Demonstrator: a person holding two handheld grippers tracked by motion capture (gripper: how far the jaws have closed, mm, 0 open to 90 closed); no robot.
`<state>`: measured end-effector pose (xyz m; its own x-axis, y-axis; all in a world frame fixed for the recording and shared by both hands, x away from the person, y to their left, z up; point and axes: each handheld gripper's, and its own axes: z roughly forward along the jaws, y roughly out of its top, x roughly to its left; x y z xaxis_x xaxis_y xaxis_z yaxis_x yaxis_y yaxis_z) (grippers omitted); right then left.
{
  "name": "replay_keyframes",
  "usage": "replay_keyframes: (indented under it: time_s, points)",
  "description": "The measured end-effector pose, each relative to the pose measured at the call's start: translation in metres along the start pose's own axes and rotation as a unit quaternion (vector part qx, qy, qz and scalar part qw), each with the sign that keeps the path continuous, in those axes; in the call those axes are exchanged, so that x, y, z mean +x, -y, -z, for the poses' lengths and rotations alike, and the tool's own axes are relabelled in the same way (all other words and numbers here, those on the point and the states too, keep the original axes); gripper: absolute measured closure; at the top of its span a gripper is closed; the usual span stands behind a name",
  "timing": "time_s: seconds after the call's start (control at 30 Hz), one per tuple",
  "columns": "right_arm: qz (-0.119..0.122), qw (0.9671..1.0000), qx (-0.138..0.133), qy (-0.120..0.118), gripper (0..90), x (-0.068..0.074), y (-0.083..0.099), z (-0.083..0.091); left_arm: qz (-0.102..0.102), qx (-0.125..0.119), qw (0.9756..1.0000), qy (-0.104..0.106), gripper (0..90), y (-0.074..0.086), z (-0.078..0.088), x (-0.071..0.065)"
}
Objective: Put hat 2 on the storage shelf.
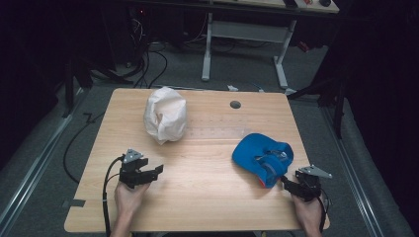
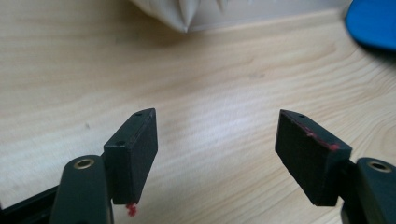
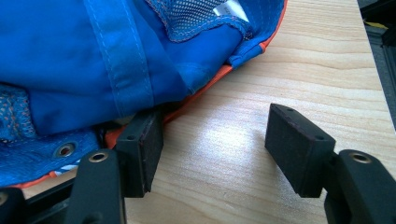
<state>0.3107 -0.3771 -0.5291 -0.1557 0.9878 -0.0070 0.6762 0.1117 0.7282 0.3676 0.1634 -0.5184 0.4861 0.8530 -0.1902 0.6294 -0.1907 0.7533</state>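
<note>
- High view: blue fabric cap (image 1: 263, 158) with orange trim lies at the right of the pale wooden table (image 1: 207, 187); crumpled white cloth bag (image 1: 165, 114) sits well apart.
- Left gripper view: left gripper (image 2: 217, 154) jaws apart over bare grain.
- Right gripper view: right gripper (image 3: 215, 151) jaws apart, one tucked under the cap's edge.

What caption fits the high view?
Open left gripper and right gripper flank a blue cap on the table.

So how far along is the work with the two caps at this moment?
Nothing looks done: the white cap lies untouched far from the open, empty left gripper. In hand: the right gripper stands open, one jaw against the blue cap, whose rim is not clamped. Gripping and moving both caps remain.
</note>
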Motion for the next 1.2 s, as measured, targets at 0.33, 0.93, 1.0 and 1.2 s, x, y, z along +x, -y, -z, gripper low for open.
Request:
replay_keyframes:
  time_s: [0.33, 0.93, 1.0, 1.2]
  points:
    - [0.001, 1.0000, -0.001, -0.004, 37.7, 0.000, 0.000, 0.000, -0.027, 0.007, 0.9986, -0.044, 29.2, 0.015, -0.012, -0.008]
    - [-0.003, 0.9954, -0.093, -0.023, 38.9, 0.003, -0.040, 0.037, -0.052, 0.018, 0.9960, -0.070, 27.6, 0.015, -0.014, -0.016]
    - [0.008, 0.9952, -0.093, -0.028, 37.3, 0.005, -0.050, 0.030, -0.052, 0.018, 0.9960, -0.070, 27.6, 0.015, -0.014, -0.016]
    - [0.011, 0.9949, -0.087, -0.050, 32.2, -0.001, -0.083, 0.006, -0.052, 0.018, 0.9960, -0.071, 27.6, 0.015, -0.014, -0.016]
